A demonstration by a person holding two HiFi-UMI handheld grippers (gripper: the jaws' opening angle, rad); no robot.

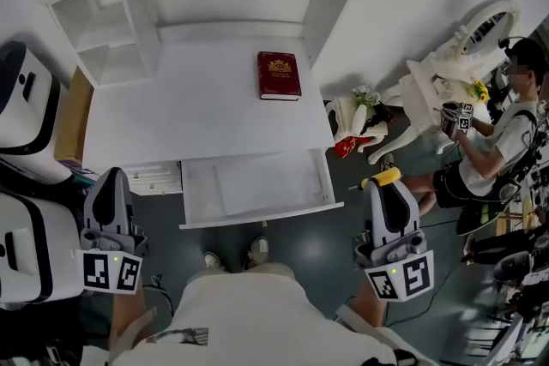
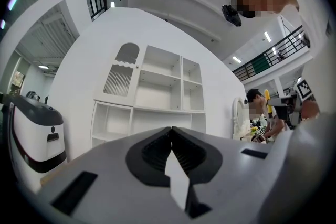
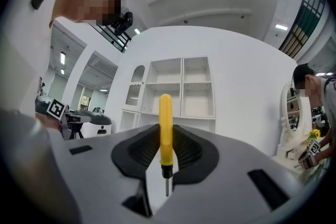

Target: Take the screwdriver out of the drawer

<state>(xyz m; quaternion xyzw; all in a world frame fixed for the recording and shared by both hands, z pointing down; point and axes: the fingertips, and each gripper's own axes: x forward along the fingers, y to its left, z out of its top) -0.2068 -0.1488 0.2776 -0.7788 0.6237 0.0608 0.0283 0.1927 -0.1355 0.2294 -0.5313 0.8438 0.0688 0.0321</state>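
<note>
Right tool (image 3: 165, 150) — jaws clamped on 1 yellow screwdriver (image 3: 165, 123), held clear of the open drawer (image 1: 257, 217) under the desk (image 1: 197, 111). Left tool (image 2: 171, 150) — jaws together, empty. Risk: the slim handle may pivot or slip if the squeeze eases, dropping to the floor (image 1: 309, 253).

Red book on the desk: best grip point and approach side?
Probably the near edge of the red book, pinched across its thickness, coming in low from the drawer side. It lies flat, cover up, on the desk, so only its edges give the jaws opposing faces.
</note>
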